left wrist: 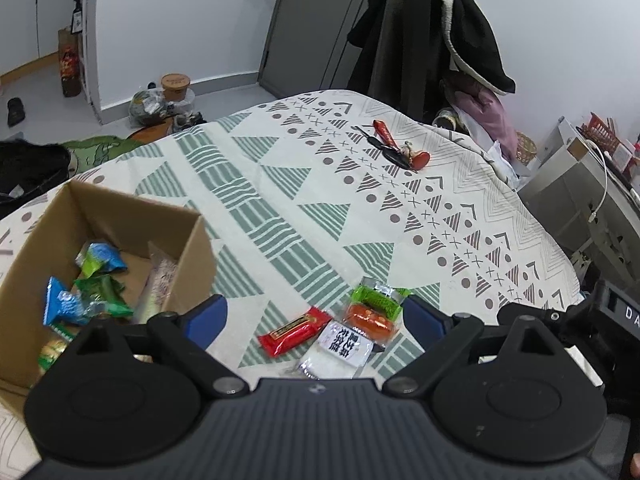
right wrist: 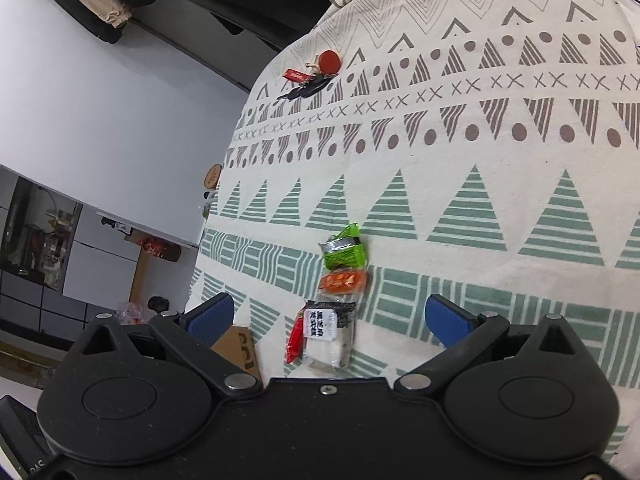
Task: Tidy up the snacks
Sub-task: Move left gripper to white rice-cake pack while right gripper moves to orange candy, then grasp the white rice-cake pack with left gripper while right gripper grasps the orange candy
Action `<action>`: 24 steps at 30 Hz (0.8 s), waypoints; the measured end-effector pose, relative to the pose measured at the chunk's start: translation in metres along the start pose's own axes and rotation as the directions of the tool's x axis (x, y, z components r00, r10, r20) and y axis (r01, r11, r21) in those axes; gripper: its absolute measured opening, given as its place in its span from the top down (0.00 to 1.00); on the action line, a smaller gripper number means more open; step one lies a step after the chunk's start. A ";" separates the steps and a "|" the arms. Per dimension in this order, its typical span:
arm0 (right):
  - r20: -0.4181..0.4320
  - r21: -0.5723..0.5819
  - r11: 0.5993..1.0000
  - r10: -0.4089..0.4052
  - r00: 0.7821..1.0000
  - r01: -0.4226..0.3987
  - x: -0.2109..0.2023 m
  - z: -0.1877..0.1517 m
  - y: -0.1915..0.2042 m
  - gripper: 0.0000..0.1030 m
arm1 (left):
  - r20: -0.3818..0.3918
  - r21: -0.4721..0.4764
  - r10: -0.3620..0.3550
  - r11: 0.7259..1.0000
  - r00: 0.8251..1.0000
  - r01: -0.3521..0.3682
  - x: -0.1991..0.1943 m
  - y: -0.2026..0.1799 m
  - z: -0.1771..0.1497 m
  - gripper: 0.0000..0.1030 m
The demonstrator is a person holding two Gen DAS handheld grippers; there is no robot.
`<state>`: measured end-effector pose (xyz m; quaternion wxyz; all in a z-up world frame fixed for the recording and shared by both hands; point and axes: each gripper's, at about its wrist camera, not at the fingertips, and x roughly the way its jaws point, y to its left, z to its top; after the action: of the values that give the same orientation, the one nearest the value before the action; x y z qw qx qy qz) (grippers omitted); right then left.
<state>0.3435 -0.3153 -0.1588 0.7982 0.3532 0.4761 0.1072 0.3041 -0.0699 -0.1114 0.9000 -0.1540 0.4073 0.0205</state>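
Patterned cloth [left wrist: 304, 184] with green and brown triangles covers the table; grey door, coat-draped chair and floor clutter behind.

Cardboard box [left wrist: 188, 268], near-left in the left wrist view, already holds several wrapped snacks in blue and green. A bunch of keys [left wrist: 394, 148] lies well apart at the far side; not part of the job.

Four snacks remain loose on the cloth, clustered and touching or overlapping: green packet [left wrist: 378, 298], orange packet [left wrist: 370, 322] just against it, red bar [left wrist: 294, 330], and white sachet [left wrist: 340, 350] with black print nearest the camera. In the right wrist view they run in a line: green packet [right wrist: 344, 252], orange packet [right wrist: 342, 282], white sachet [right wrist: 326, 338], red bar [right wrist: 295, 340] tucked along the sachet's edge.

Left gripper [left wrist: 316, 316]: jaws spread wide, nothing between the pads, cluster framed just ahead. Right gripper [right wrist: 332, 318]: jaws at full spread, also empty, hovering over the same cluster.

Handling, judged:
- All light, single-serve foil or film wraps; slick and crinkly.
- Red bar looks stiffest; pinch across its narrow width at mid-length.
- Green and orange packets look soft-filled; take across the body, not the crimped ends, which would slip.
- White sachet lies flat and pliable; hardest to get under, so grip an edge.
- Neighbours may drag along, given the overlap.
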 end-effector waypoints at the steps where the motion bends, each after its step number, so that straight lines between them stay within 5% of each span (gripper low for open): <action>1: -0.001 0.002 1.000 0.001 1.000 -0.001 0.001 0.001 -0.001 0.00 | -0.002 0.003 -0.003 1.000 1.000 0.003 0.003 -0.002 0.000 0.11; 9: -0.023 0.024 1.000 -0.012 1.000 0.013 0.016 0.007 -0.007 0.00 | -0.032 0.001 -0.025 1.000 0.999 0.025 0.027 -0.003 -0.004 0.21; 16: -0.051 0.016 1.000 -0.023 0.998 0.024 0.031 0.008 -0.008 0.00 | -0.088 -0.030 -0.030 0.999 0.996 0.028 0.052 0.006 -0.010 0.46; 24: -0.083 0.016 0.999 -0.039 0.996 0.040 0.048 0.008 -0.011 0.01 | -0.162 -0.036 -0.065 0.998 0.985 0.060 0.081 0.003 -0.023 0.45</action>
<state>0.3740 -0.3022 -0.1965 0.7765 0.3460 0.5167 0.1019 0.3407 -0.0812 -0.1866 0.8613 -0.1819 0.4742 -0.0140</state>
